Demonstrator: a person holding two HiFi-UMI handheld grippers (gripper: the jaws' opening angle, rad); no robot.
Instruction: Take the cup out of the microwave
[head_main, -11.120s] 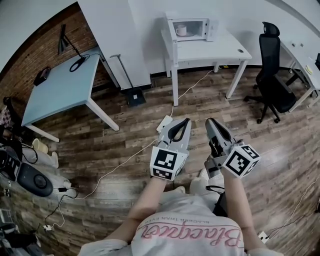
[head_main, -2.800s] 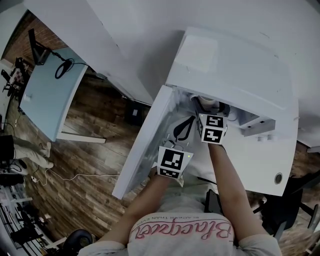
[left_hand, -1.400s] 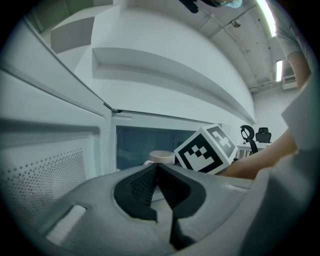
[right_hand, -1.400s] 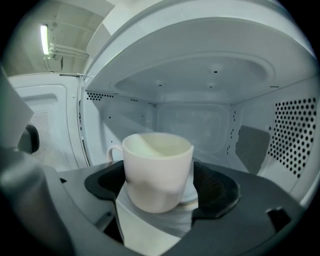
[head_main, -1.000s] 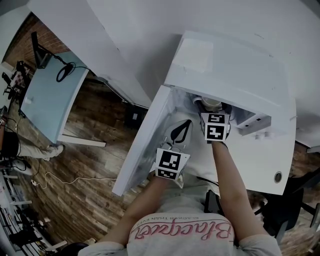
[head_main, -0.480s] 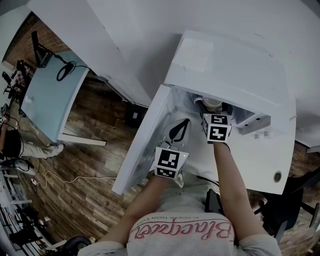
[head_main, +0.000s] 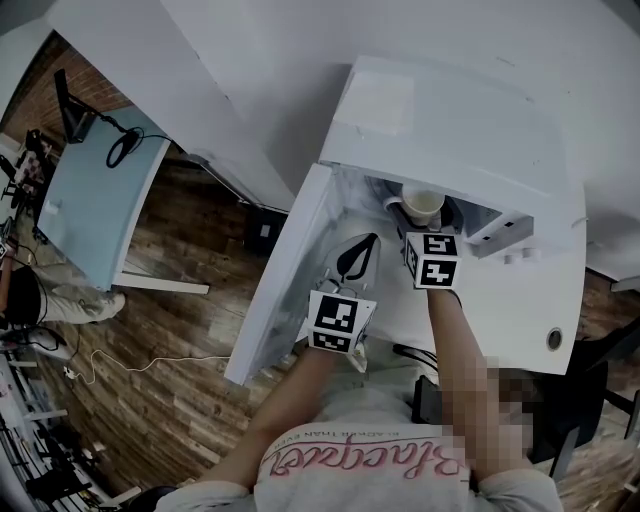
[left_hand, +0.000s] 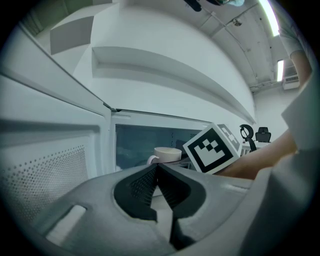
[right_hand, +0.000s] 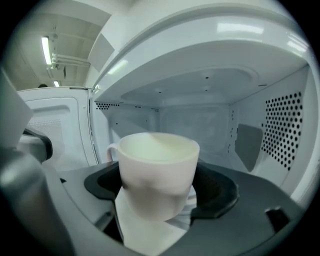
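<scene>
Head view shows the change best: half a second earlier the cup (head_main: 422, 206) sat partly under the front lip of the microwave (head_main: 450, 130), and now its whole rim is in sight just outside that lip, in front of the open cavity. The right gripper (head_main: 424, 222) has drawn back toward the person with it. I judge the removal to be well under way, with the cup almost clear of the opening but not yet set down anywhere.

Right gripper view confirms the hold. The jaws are closed against the two sides of the cup's body, with the dark pads (right_hand: 217, 192) hugging it below the rim and the handle (right_hand: 112, 150) sticking out toward the microwave's door side. The empty cavity lies behind the cup. Whether the cup's base rests on anything cannot be told from here.

The left gripper (head_main: 358, 252) hangs in front of the microwave, between its swung-open door (head_main: 285, 290) and the right gripper. In the left gripper view its jaws are pressed together with nothing between them, and it touches neither the door nor the cup.
</scene>
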